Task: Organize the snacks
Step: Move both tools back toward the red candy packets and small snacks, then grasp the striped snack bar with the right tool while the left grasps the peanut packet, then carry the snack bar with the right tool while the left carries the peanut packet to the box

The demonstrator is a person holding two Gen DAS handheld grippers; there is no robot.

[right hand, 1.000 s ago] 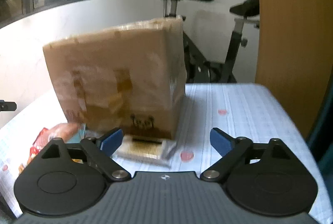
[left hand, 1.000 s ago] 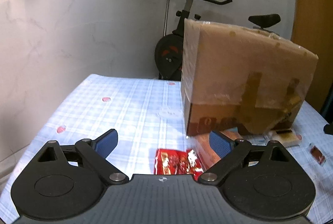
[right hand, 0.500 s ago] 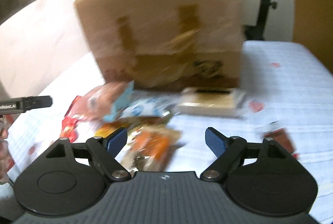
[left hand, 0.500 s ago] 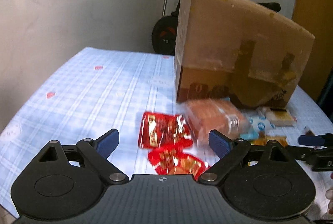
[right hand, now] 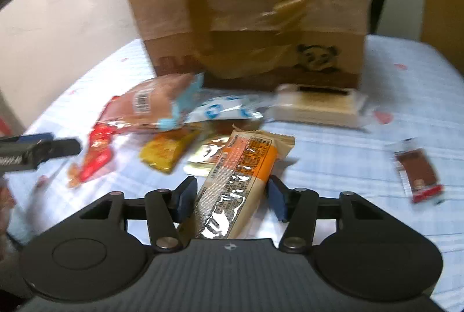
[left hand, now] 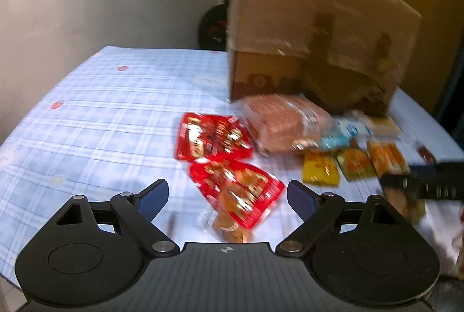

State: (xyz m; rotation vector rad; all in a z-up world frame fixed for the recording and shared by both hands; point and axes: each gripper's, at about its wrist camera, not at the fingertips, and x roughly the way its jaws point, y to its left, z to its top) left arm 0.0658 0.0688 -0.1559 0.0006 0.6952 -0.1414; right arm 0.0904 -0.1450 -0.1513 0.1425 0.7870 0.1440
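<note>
Snack packets lie in front of a tall cardboard box [left hand: 319, 30] [right hand: 246, 7] on a blue checked tablecloth [left hand: 101, 114]. My right gripper [right hand: 231, 196] is closing, and its pads touch both long edges of an orange snack packet [right hand: 240, 167]. My left gripper [left hand: 227, 197] is open with its jaws narrowing slightly, low over the nearer red packet [left hand: 240, 190], which lies between the fingers untouched. A second red packet [left hand: 211, 139] and a pink bread-like pack [left hand: 284, 123] [right hand: 150, 106] lie beyond it.
Yellow packets [left hand: 320, 169] [right hand: 165, 151], a blue-white wrapper [right hand: 223, 108] and a cream block pack [right hand: 316, 106] crowd the box's foot. A small brown sachet [right hand: 417, 172] lies alone at the right. An exercise bike stands behind the table, a white wall at the left.
My right gripper swung left over the pile, sank and closed around the orange packet. My left gripper dropped toward the red packets, its jaws a little narrower.
</note>
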